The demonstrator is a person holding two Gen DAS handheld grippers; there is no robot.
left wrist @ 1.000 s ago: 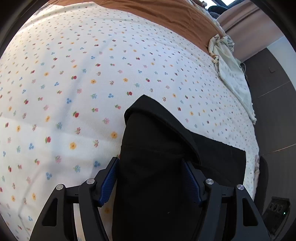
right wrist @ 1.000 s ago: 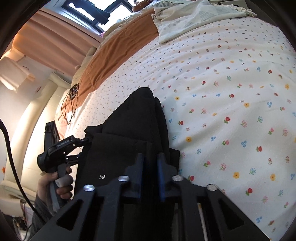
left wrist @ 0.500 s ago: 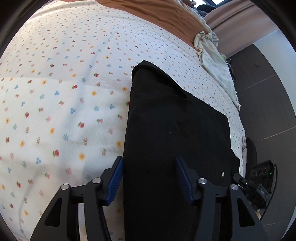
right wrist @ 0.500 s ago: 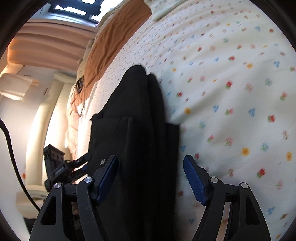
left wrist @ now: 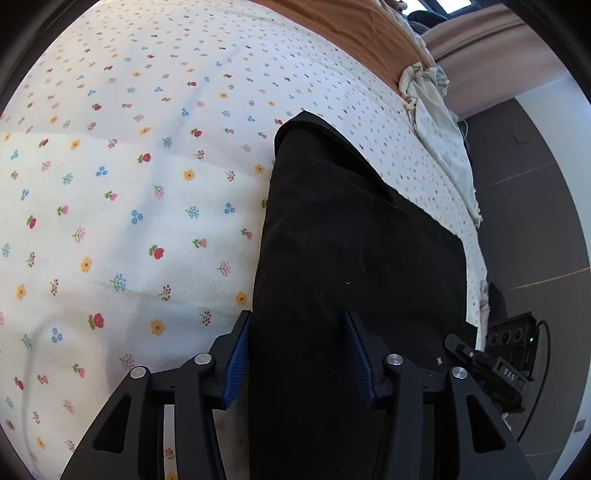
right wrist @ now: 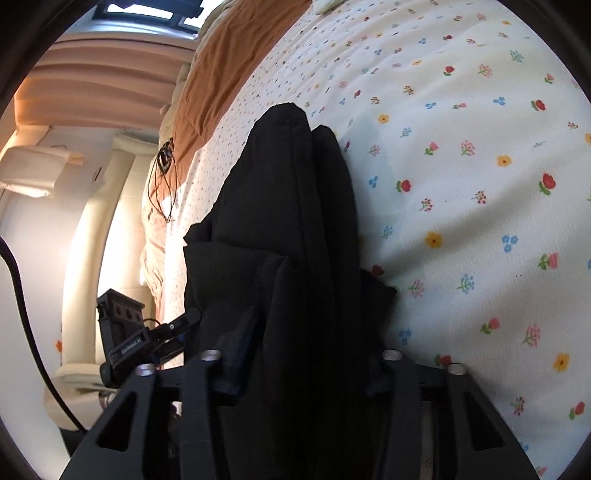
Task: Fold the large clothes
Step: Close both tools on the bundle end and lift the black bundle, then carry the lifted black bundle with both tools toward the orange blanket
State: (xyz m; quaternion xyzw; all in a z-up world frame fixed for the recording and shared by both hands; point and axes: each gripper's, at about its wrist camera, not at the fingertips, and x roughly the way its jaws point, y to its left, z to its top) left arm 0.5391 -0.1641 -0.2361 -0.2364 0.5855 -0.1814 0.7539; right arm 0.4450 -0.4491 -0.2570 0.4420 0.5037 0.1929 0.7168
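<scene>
A black garment (left wrist: 343,266) lies folded in layers on a white flowered bedsheet (left wrist: 122,177). My left gripper (left wrist: 299,358) is open, its blue pads (left wrist: 236,365) standing on either side of the garment's near edge, with cloth between them. In the right wrist view the same garment (right wrist: 295,229) is a narrow folded stack running away from me. My right gripper (right wrist: 306,350) is open and wide, and the cloth lies between its fingers and hides both pads. The other gripper (right wrist: 147,343) shows at the left of that view.
An orange blanket (left wrist: 354,26) covers the far end of the bed. A pale crumpled cloth (left wrist: 436,107) lies along the bed's right edge, with dark floor (left wrist: 532,221) beyond it. A black cable (right wrist: 164,173) lies at the bed's left edge.
My right gripper went from shut on the garment to open. The garment has spread flat on the bed. Both grippers have moved in low over its near edge.
</scene>
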